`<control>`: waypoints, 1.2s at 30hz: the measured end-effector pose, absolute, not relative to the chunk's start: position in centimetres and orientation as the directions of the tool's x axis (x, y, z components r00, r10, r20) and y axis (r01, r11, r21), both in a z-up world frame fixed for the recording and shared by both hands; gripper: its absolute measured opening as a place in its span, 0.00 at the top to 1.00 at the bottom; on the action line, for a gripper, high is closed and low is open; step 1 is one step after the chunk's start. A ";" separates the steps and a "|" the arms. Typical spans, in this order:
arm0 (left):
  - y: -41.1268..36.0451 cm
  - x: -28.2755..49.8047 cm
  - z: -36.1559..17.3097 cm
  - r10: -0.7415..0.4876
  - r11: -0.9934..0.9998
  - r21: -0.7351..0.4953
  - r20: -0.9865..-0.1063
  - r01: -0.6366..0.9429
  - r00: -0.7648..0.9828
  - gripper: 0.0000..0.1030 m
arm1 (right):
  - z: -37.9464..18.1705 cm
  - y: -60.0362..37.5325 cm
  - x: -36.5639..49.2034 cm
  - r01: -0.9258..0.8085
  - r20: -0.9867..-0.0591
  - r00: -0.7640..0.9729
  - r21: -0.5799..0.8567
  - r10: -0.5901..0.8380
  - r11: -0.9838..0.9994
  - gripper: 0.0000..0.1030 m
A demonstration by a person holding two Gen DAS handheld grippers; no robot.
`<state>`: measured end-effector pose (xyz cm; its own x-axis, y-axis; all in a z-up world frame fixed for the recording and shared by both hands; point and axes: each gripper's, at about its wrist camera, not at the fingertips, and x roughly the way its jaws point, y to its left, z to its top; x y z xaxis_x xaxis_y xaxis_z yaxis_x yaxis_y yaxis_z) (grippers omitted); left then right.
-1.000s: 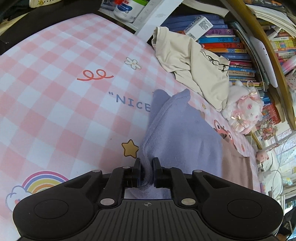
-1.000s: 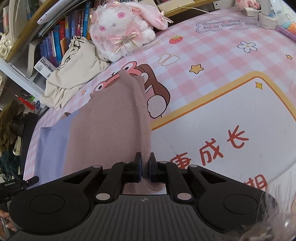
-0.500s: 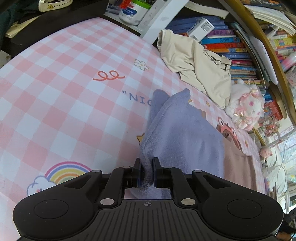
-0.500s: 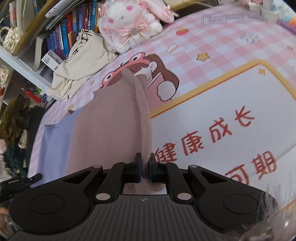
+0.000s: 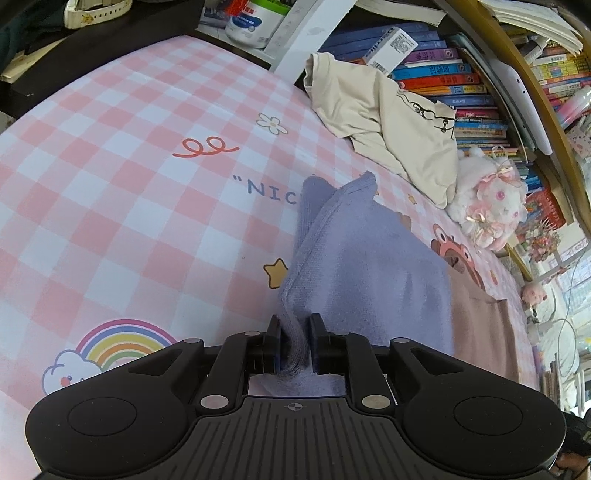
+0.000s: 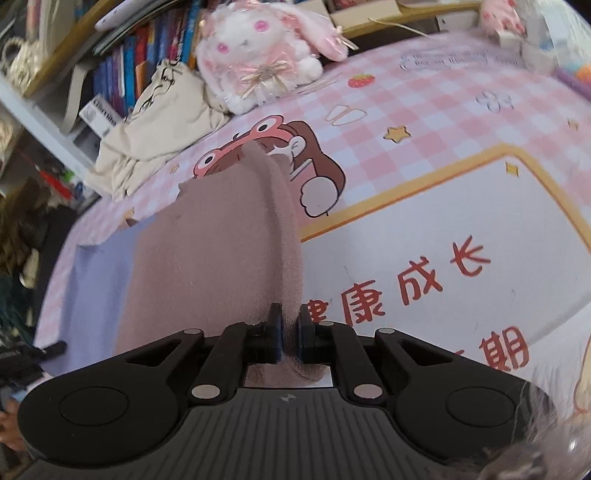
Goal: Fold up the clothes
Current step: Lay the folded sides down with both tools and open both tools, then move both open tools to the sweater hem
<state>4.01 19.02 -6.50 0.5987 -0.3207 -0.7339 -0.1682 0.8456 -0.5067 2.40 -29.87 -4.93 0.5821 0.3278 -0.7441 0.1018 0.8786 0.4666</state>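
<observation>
A two-tone soft cloth lies stretched over the pink checked table mat (image 5: 110,192). Its lavender half (image 5: 373,273) fills the middle of the left wrist view; its dusty pink half (image 6: 221,240) fills the middle of the right wrist view. My left gripper (image 5: 294,345) is shut on a bunched lavender edge. My right gripper (image 6: 290,338) is shut on a pink edge fold. Both held edges are lifted off the mat. The pink half also shows in the left wrist view (image 5: 480,332), and the lavender half in the right wrist view (image 6: 99,280).
A cream garment (image 5: 388,122) lies crumpled at the back against a shelf of books (image 5: 450,77). A white and pink plush rabbit (image 6: 258,55) sits beside it. A white tub (image 5: 255,22) stands past the mat's far edge.
Both grippers have pulled back toward the near side, raised with the cloth edges still held. The cloth stays stretched between them.
</observation>
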 end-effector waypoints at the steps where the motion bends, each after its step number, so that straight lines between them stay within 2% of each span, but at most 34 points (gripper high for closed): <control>1: 19.0 4.0 -6.4 -0.317 0.848 -0.503 -0.734 -0.168 0.600 0.84 | -4.9 -29.9 2.4 0.107 -0.744 0.581 0.470 0.329 0.876 0.90; 2: 18.9 3.9 -6.3 -0.308 0.853 -0.494 -0.736 -0.168 0.602 0.84 | -4.9 -30.0 2.4 0.111 -0.745 0.580 0.472 0.328 0.875 0.87; 4: 18.7 3.9 -6.0 -0.290 0.863 -0.476 -0.740 -0.168 0.607 0.84 | -4.6 -29.6 2.3 0.102 -0.750 0.581 0.453 0.317 0.885 0.86; 6: 18.5 3.8 -5.8 -0.272 0.873 -0.457 -0.744 -0.168 0.611 0.80 | -4.3 -29.2 2.1 0.091 -0.752 0.586 0.431 0.301 0.898 0.83; 8: 18.3 3.7 -5.5 -0.254 0.883 -0.439 -0.747 -0.168 0.615 0.71 | -3.8 -29.1 1.8 0.088 -0.753 0.596 0.406 0.278 0.910 0.81; 12: 18.2 2.9 -4.1 -0.218 0.904 -0.400 -0.736 -0.151 0.641 0.63 | -2.6 -28.8 0.8 0.071 -0.750 0.620 0.344 0.229 0.936 0.81; 14: 18.0 2.1 -3.2 -0.208 0.912 -0.388 -0.719 -0.134 0.664 0.53 | -1.9 -28.5 0.0 0.062 -0.748 0.632 0.311 0.204 0.948 0.80; 20: 16.1 -0.5 -0.7 -0.173 0.944 -0.321 -0.683 -0.078 0.710 0.34 | -0.3 -27.2 -2.2 0.043 -0.736 0.658 0.250 0.161 0.967 0.63; 23: 15.4 -1.4 -0.2 -0.169 0.950 -0.306 -0.682 -0.068 0.711 0.29 | 0.1 -26.3 -3.1 0.035 -0.737 0.657 0.241 0.159 0.970 0.55; 25: 15.2 -1.9 -0.2 -0.177 0.946 -0.316 -0.686 -0.070 0.706 0.28 | 0.2 -25.5 -3.6 0.032 -0.744 0.651 0.229 0.154 0.973 0.35; 28: 14.9 -2.5 -0.5 -0.182 0.946 -0.315 -0.698 -0.069 0.692 0.23 | 0.1 -24.3 -4.3 0.008 -0.750 0.645 0.202 0.149 0.979 0.27; 36: 14.9 -3.4 -2.1 -0.210 0.941 -0.330 -0.740 -0.073 0.638 0.21 | -0.6 -21.3 -4.9 -0.039 -0.778 0.612 0.152 0.144 0.988 0.24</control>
<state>-3.42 14.89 -2.12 0.6384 -0.2104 -0.7404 -0.0729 0.9410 -0.3303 -4.90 -21.27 -0.57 0.6117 0.1443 -0.7778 -0.0394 0.9876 0.1522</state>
